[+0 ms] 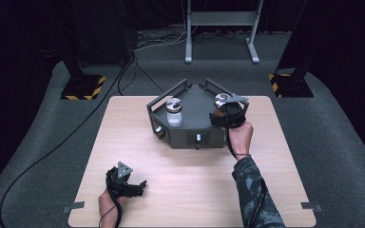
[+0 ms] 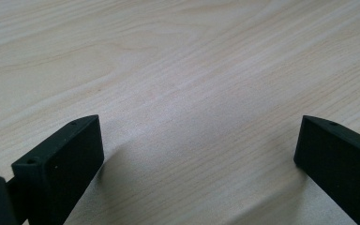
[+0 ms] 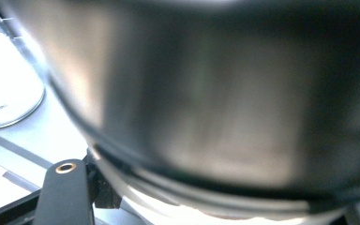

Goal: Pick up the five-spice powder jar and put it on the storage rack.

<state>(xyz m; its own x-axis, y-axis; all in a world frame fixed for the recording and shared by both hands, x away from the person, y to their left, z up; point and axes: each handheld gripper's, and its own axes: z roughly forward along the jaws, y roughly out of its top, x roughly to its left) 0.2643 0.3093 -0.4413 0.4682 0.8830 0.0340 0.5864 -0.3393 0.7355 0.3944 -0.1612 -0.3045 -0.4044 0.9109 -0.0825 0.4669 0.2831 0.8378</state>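
Down at the near edge, the left tool (image 1: 135,186) is resting on the bare tabletop (image 1: 190,190), its jaws standing wide apart with nothing between them but wood grain. Moving up the tabletop, the right hand (image 1: 241,137) is reaching into the dark grey tray (image 1: 197,102), and the right tool (image 1: 224,114) is clenched around the right-hand jar (image 1: 222,99), the one with the shiny metal lid. In the right gripper view that lid's band is looming up close, right against the jaws. The jar is standing upright in the tray's right corner, its long axis vertical, straight ahead of the right tool. Across the tray, the second jar (image 1: 174,113) is sitting untouched, well apart from the left tool, so the right hand is plainly the one on the job.
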